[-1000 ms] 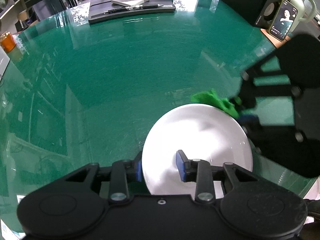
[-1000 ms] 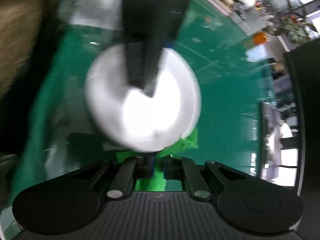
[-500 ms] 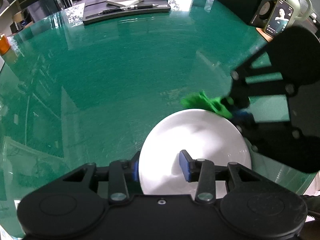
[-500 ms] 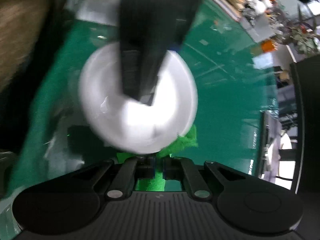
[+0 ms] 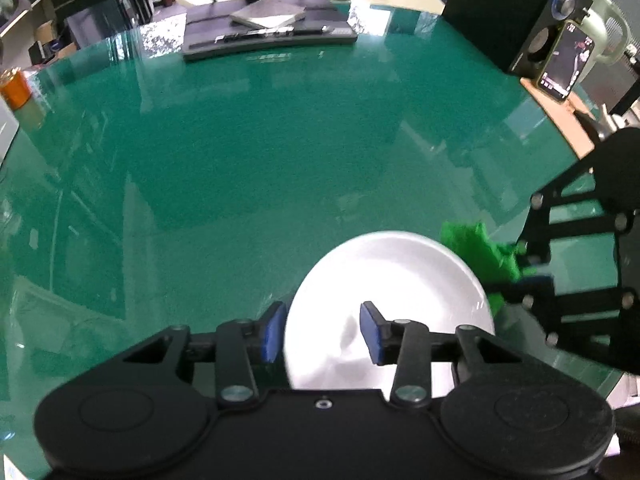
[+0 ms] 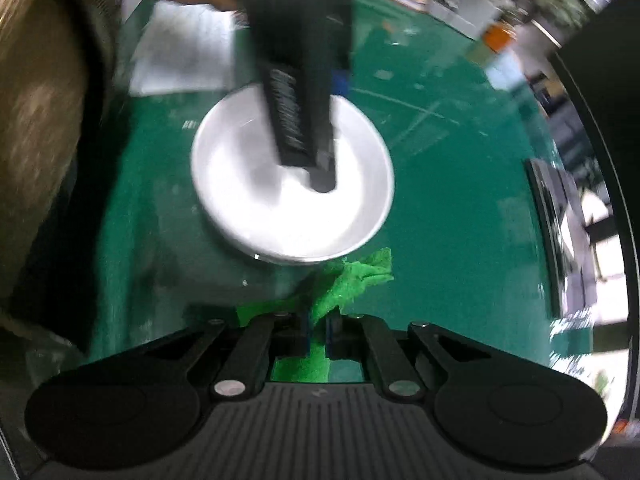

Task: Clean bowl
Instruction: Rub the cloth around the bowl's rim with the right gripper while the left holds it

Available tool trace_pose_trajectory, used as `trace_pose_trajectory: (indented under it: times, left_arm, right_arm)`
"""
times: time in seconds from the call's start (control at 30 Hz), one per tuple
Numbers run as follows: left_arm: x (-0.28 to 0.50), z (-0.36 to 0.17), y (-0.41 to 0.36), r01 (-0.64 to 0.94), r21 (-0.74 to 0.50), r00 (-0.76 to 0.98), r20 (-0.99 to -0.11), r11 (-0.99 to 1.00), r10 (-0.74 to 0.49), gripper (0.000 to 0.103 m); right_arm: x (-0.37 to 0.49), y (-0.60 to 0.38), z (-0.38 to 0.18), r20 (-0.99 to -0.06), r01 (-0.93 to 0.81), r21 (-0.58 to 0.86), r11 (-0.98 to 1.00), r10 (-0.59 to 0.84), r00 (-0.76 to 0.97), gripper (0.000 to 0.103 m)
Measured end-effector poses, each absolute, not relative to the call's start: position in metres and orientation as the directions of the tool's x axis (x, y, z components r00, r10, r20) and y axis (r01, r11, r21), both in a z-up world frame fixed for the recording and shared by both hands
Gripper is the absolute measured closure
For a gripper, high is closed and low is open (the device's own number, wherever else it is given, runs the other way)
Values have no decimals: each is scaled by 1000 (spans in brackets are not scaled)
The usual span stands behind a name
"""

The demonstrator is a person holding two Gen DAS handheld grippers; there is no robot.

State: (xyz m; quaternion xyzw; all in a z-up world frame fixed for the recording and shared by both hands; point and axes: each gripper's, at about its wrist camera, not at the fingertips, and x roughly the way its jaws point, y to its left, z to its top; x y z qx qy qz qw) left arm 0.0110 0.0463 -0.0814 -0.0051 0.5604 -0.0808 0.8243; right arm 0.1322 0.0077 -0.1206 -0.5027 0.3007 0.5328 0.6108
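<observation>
We find no legible text in either view. The phone screen [image 5: 568,62] at the far right of the worktop [image 5: 248,152] shows a picture but no readable characters. A small mark sits on the right claw's [image 6: 318,330] housing, too blurred to read.

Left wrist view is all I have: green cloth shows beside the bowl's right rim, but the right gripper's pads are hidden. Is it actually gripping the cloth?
Observer: Yes. The right wrist view shows the right gripper shut on the green cloth.
Operator: Is any cloth inside the bowl?
Observer: No. From that side all of it lies outside the bowl, close to its rim.
Operator: Anything behind my gripper?
Observer: A white sheet of paper lies on the table beyond the bowl.
</observation>
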Motion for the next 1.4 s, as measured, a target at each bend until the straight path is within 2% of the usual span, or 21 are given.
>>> trace_pose_trajectory:
  times: [0.33, 0.5, 0.77, 1.0, 1.2, 1.4]
  left_arm:
    - [27, -86, 48, 154, -88, 361, -922, 984, -139, 64]
    - [28, -87, 42, 194, -58, 366, -922, 979, -127, 62]
    - [25, -87, 42, 211, -57, 368, -920, 976, -134, 61]
    - [24, -88, 41, 223, -63, 366, -919, 973, -144, 60]
    - [24, -89, 39, 230, -67, 366, -919, 971, -150, 56]
    - [22, -89, 38, 231, -69, 364, -919, 970, -153, 56]
  right_arm:
    - [90, -2, -116, -922, -915, -287, -283, 340, 184, 97]
    - [87, -2, -116, -906, -878, -365, -311, 338, 257, 97]
    - [61, -9, -112, -929, -852, -322, -413, 310, 201, 98]
    - [70, -7, -107, -913, -858, -373, -352, 304, 272, 96]
    - [40, -23, -105, -940, -838, -312, -448, 274, 203, 96]
    - [46, -25, -99, -915, -848, -377, -372, 294, 277, 96]
